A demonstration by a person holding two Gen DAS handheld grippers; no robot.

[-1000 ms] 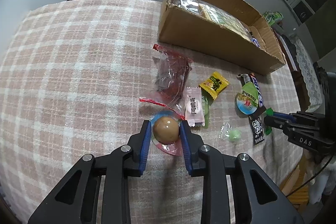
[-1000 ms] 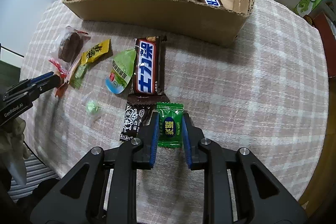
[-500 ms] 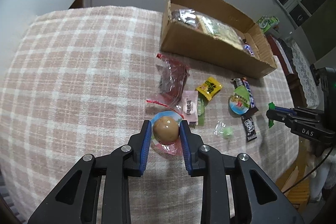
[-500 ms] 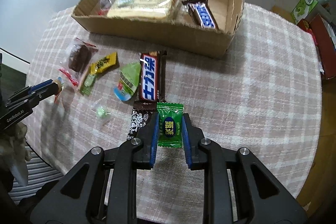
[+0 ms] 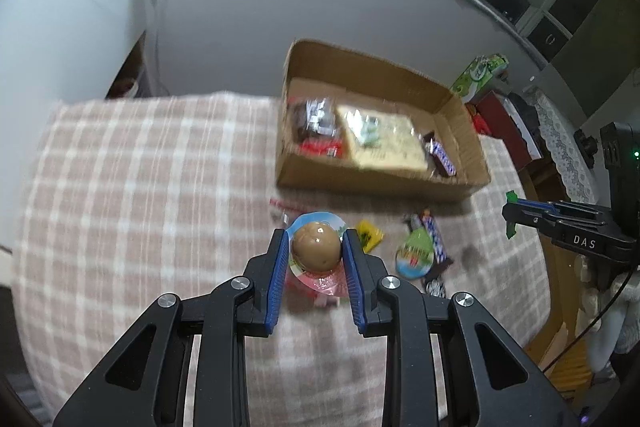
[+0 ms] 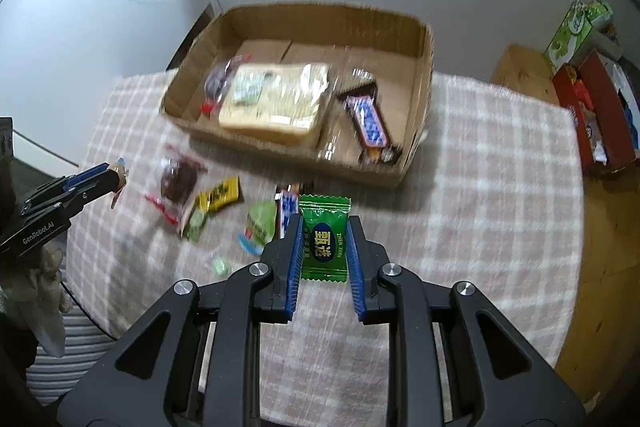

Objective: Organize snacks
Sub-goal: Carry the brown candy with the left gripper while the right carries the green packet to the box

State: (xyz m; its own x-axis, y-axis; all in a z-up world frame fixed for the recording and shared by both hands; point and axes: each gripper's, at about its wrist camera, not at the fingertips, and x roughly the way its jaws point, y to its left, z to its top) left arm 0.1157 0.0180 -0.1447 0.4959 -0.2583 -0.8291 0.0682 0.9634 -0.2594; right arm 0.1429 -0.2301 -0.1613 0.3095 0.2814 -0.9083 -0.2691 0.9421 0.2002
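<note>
Snacks lie scattered on a pink and white checked tablecloth (image 6: pixel 480 187), in front of an open brown cardboard box (image 6: pixel 420 75) at the upper centre of the right wrist view.

In that view, from left to right: the left gripper (image 6: pixel 114 179) reaches in from the left edge, its fingers closed on a small snack. Next comes a dark brown cake in a clear wrapper with red ends (image 6: pixel 176 181), then a yellow sachet (image 6: pixel 220 195), a light green round-topped packet (image 6: pixel 262 221) and a blue-labelled chocolate bar (image 6: pixel 287 209), partly hidden. At lower centre the right gripper (image 6: pixel 323 247) is clamped on a green foil candy packet with a dark blue oval label (image 6: pixel 324 243), held above the cloth. Inside the box, left to right, sit a dark wrapped snack (image 6: pixel 218 83), a large pale slab of bread in clear wrap (image 6: pixel 276 103) and a brown and blue chocolate bar (image 6: pixel 368 119).

In the left wrist view, the left gripper (image 5: pixel 316 255) at lower centre grips a brown egg-shaped snack in a clear pack with blue and pink edges (image 5: pixel 316 247), raised above the cloth. The box (image 5: pixel 380 183) stands at upper centre. At the right edge the right gripper (image 5: pixel 510 223) comes in with the green packet between its closed fingers.
</note>
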